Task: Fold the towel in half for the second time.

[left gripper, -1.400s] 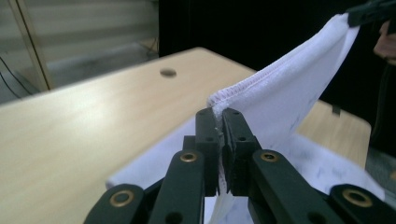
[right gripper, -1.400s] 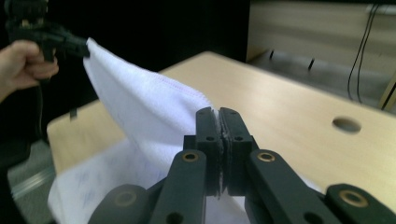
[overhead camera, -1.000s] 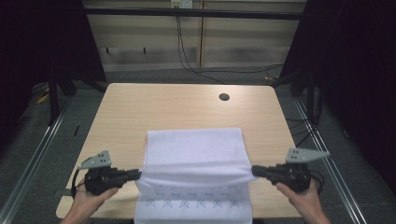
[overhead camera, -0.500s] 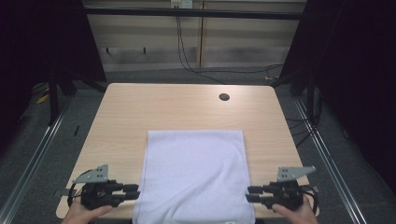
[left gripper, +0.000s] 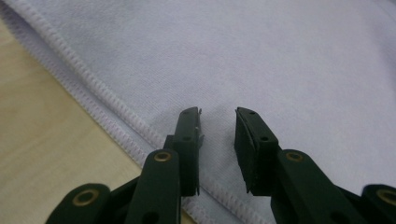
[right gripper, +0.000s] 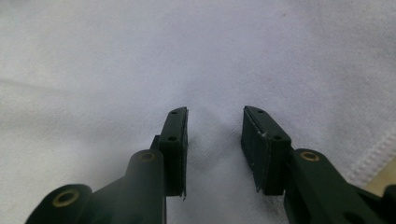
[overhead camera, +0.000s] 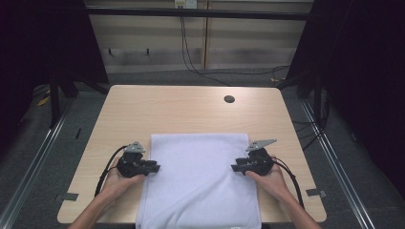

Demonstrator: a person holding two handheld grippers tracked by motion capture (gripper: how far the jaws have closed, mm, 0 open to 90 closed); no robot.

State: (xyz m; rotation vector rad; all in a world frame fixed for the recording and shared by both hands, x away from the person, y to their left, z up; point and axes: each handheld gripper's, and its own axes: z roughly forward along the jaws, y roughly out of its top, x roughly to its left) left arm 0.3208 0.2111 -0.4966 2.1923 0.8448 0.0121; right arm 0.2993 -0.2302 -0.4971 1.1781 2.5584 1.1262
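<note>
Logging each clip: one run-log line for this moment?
towel: flat on table | left gripper: open, left hem | right gripper: open, right edge

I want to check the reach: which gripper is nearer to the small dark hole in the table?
The right gripper. It sits at the towel's right edge, below and only slightly right of the hole. The left gripper sits at the towel's left edge, much farther left of the hole.

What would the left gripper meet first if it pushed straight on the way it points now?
Most likely the white towel: the left gripper stands open just past its stitched left edge, aimed inward across the cloth, seemingly low over it.
</note>
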